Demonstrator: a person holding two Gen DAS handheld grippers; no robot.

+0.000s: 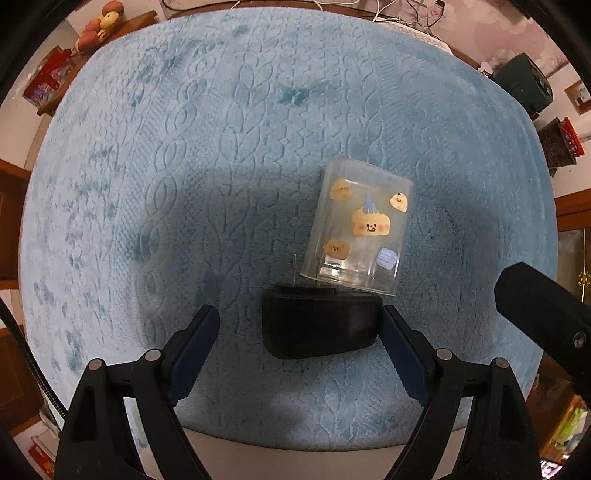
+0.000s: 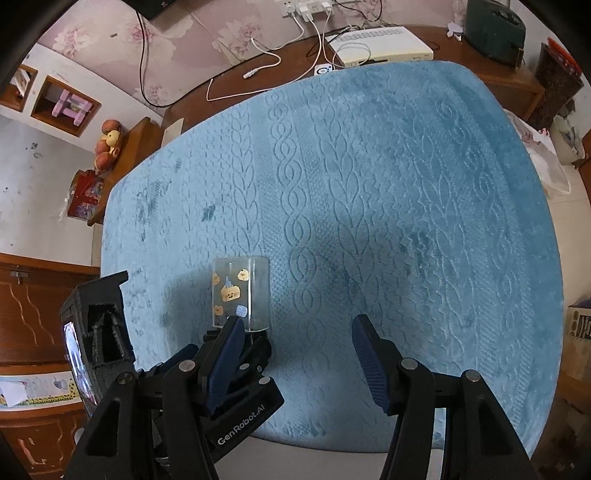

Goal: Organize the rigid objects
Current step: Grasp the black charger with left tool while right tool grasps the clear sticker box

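A clear rectangular bottle (image 1: 360,225) with cartoon stickers lies flat on the blue mat (image 1: 184,166), sticker side up. Its black cap (image 1: 319,326) points toward me. My left gripper (image 1: 299,312) hangs straight over the cap, open, with the cap between its fingers. The right finger (image 1: 400,350) is at the cap's edge and the left finger (image 1: 195,347) stands well apart from it. In the right wrist view the bottle (image 2: 240,291) shows just beyond the left gripper's body (image 2: 240,398). My right gripper (image 2: 298,321) is open over bare mat to the bottle's right, holding nothing.
The mat (image 2: 406,184) covers most of a brown table. At the back are white cables (image 2: 266,62), a white box (image 2: 380,44) and a dark green case (image 2: 495,29). A shelf with round toys (image 2: 109,144) stands at the left. The right gripper's body (image 1: 546,314) juts in beside the left one.
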